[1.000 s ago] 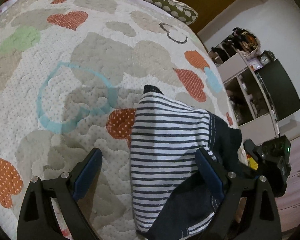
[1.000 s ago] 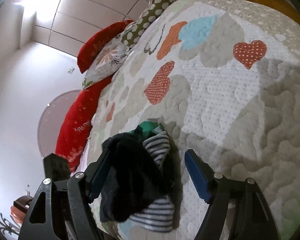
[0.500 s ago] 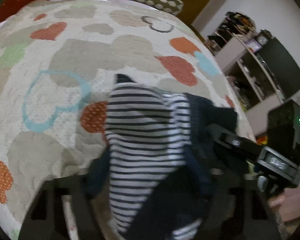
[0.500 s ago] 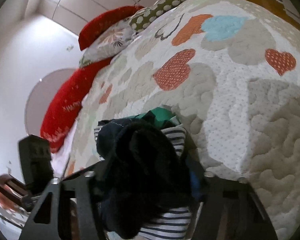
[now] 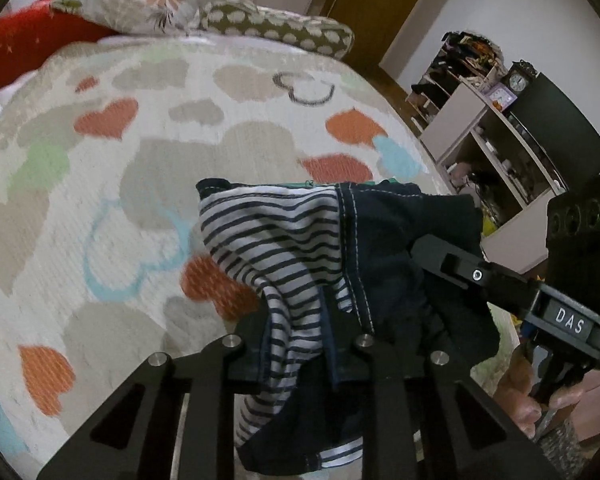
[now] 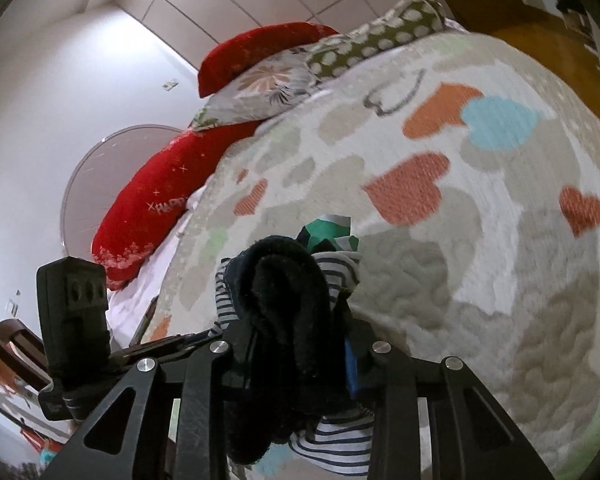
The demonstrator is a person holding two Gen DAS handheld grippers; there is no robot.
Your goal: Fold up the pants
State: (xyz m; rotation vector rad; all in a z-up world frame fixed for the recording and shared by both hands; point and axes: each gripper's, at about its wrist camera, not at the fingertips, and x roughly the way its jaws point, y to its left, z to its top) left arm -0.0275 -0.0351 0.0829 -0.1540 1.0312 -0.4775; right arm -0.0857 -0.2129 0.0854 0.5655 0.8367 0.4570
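The pants are small, navy with a white-and-navy striped lining, and bunched near the bed's front edge. My left gripper has the striped and navy fabric between its jaws. The jaws are closing and pinch the cloth. My right gripper grips a dark navy fold of the pants, its jaws closing on it too. Its black body reaches into the pants from the right in the left wrist view. A bit of green fabric shows behind the bunch. The fabric hides all the pads.
The bed carries a quilt with coloured hearts. Red, floral and dotted pillows lie at its far end. Open shelves with a clock and a dark cabinet stand to the right. A hand holds the right gripper's handle.
Both grippers have gone from wide open to closed on the pants. Both have risen and lifted the bunched fabric off the quilt. The cameras now see more of the room.
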